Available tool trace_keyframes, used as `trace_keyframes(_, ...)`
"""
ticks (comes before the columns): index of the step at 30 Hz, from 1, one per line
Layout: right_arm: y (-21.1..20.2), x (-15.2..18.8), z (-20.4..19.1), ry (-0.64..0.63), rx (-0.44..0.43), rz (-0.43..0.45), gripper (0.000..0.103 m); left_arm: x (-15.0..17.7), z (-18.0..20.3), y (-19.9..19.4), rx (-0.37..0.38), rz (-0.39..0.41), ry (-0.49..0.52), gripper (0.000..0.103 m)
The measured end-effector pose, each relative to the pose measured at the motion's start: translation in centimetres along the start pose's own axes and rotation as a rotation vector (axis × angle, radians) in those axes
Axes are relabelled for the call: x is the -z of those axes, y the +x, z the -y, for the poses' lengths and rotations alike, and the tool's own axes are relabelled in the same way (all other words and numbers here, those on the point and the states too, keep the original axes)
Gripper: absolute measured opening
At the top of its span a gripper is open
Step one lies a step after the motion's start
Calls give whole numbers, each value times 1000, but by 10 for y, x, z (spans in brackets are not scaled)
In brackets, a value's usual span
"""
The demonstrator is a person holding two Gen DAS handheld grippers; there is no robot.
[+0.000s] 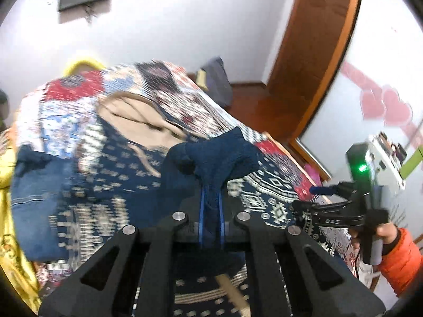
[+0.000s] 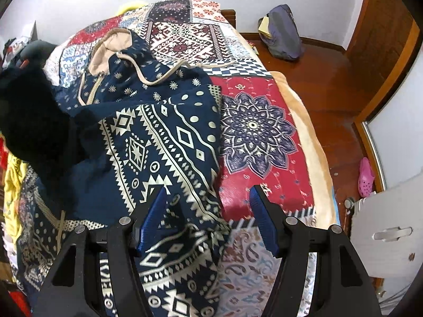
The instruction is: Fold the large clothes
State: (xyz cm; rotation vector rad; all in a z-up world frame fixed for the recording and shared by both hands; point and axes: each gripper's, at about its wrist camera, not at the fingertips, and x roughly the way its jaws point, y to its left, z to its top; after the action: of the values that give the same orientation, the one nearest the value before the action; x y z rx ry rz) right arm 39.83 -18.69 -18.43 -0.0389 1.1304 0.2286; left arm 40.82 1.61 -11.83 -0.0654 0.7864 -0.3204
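A large navy garment [image 2: 158, 132] with a cream geometric print and a beige-lined hood [image 2: 111, 45] lies spread on the bed. In the left wrist view my left gripper [image 1: 211, 195] is shut on the garment's dark blue knit cuff [image 1: 216, 158], which bunches above the blue pads and is lifted off the bed. My right gripper [image 2: 208, 192] stands open, pointing down over the garment's right edge; one finger is above the print, the other above the red bedcover. Nothing is between its pads.
A patchwork bedcover [image 2: 259, 132] covers the bed. A grey backpack [image 2: 283, 37] stands on the wooden floor by the wall, and a pink slipper [image 2: 366, 177] lies near the door frame. Yellow cloth [image 1: 8, 211] and denim [image 1: 34, 198] lie left. An orange sleeve [image 1: 401, 259] shows at right.
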Motion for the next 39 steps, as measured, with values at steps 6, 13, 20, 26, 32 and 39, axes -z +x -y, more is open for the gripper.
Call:
trace_keyframes(6,28,0,-8,-14,41,-75,61,6,-56,-45,-71,48,-89,7)
trace_keyframes(13,30,2,-15,-46,89,-74,64,49,-119,-52,-113,-15,-231,7)
trace_keyframes(20,30,2,-15,-39,94,-80,67,102,-149,-43,-115,-91,-319,8)
trace_keyframes(26,33,2,-14,-39,114,-84,68,138,-154,-29,-249,-204,-280,9)
trace_keyframes(32,32,-1,-14,-23,113,-106,68,155,-154,-26,-342,-297,-147,9)
trace_keyframes(39,2,-21,-16,-31,124,-53,68,128,-150,-58,-384,-243,-91,47)
